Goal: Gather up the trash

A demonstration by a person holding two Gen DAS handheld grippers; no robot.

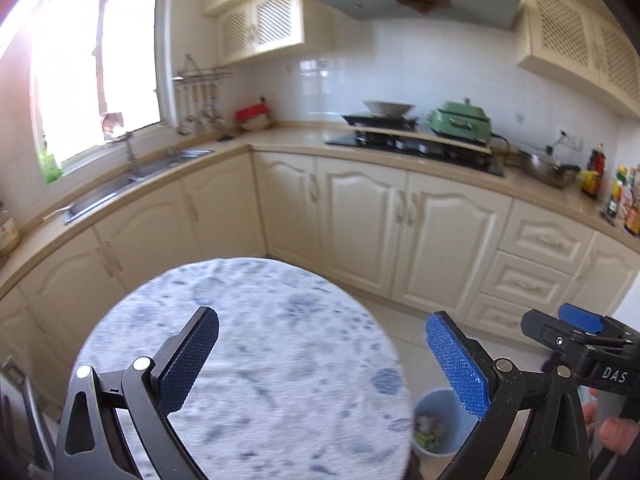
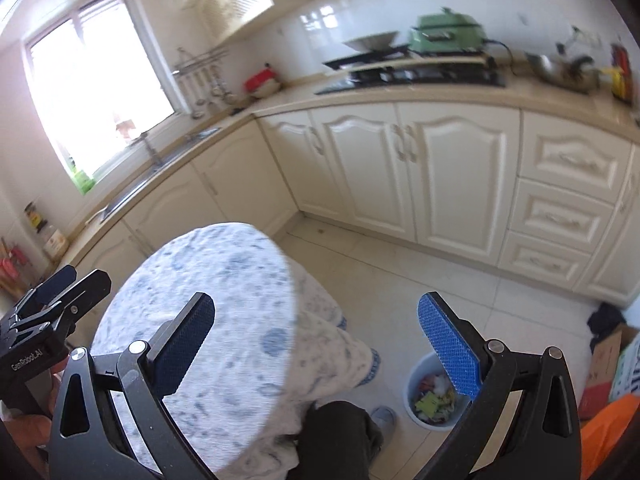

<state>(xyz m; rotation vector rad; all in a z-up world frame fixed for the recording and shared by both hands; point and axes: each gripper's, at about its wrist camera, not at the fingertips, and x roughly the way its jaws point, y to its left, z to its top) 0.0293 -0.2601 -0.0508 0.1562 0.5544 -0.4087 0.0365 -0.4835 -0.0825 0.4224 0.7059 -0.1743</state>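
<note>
Left wrist view: the left gripper (image 1: 322, 364) is being held released, its blue pads spread wide with nothing between them, above a round table (image 1: 248, 360) covered in a blue-and-white patterned cloth. No loose trash is being shown on the cloth. A pale blue bin (image 1: 436, 426), already holding scraps, is being seen on the floor below and to the right of the pads, just beside the table's edge and partly hidden by the right-hand pad. The right gripper (image 1: 576, 330) is being cut off at the frame's right edge, with a fingertip visible beneath it. Right wrist view: the right gripper (image 2: 316, 344) is likewise being held released and empty. The bin (image 2: 434, 396) is being shown low and right of centre, just behind the right-hand pad, so the right hand is judged the nearer one. The table (image 2: 208, 300) is lying to the left, and the left gripper (image 2: 56, 296) is being cropped at the far left edge. Cardboard and orange items (image 2: 608, 384) at the right edge are being blurred and cut off; whether they are trash cannot be told, so no long axis can be given.
</note>
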